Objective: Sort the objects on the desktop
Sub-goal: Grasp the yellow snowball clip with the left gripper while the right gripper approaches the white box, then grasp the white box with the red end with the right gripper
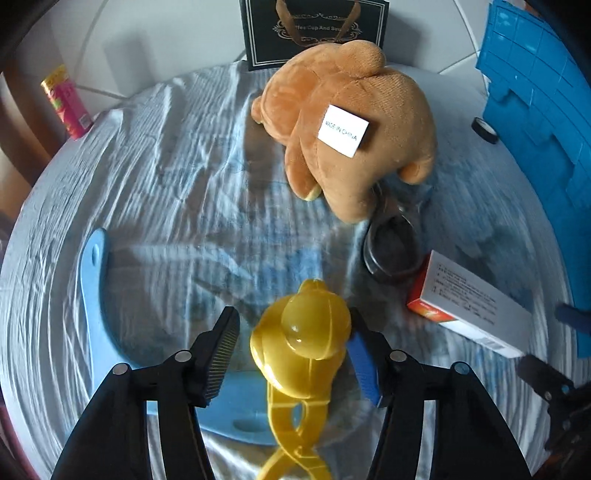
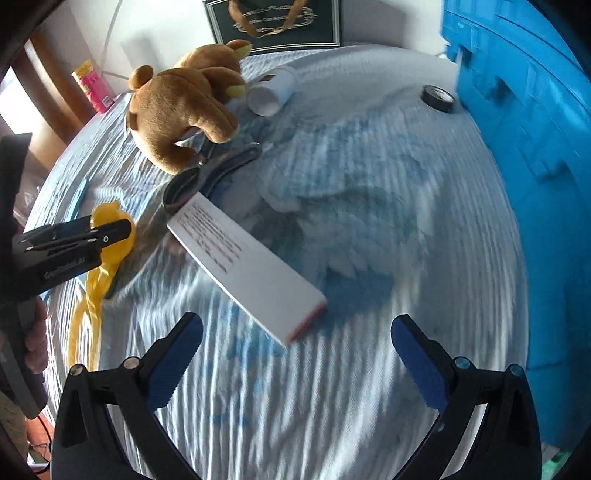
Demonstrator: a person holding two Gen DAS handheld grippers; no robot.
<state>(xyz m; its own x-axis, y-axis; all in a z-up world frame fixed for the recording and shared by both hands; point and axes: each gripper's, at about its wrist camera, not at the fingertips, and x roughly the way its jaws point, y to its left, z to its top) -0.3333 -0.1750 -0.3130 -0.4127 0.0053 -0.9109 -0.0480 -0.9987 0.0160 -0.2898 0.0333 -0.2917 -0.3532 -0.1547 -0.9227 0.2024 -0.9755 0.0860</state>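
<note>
Apparently blue crate (image 2: 524, 147) contents hidden; black gift bag (image 1: 314, 31) likewise.

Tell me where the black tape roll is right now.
The black tape roll lies flat at the far right of the cloth, against the blue crate, well beyond the white box.

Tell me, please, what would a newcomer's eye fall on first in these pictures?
First, the yellow duck-shaped clamp between the left gripper's fingers, low in the left wrist view. Behind it lies a brown plush bear with a white tag. In the right wrist view, a white box lies ahead of the open right gripper, beside a blue crate.
</note>
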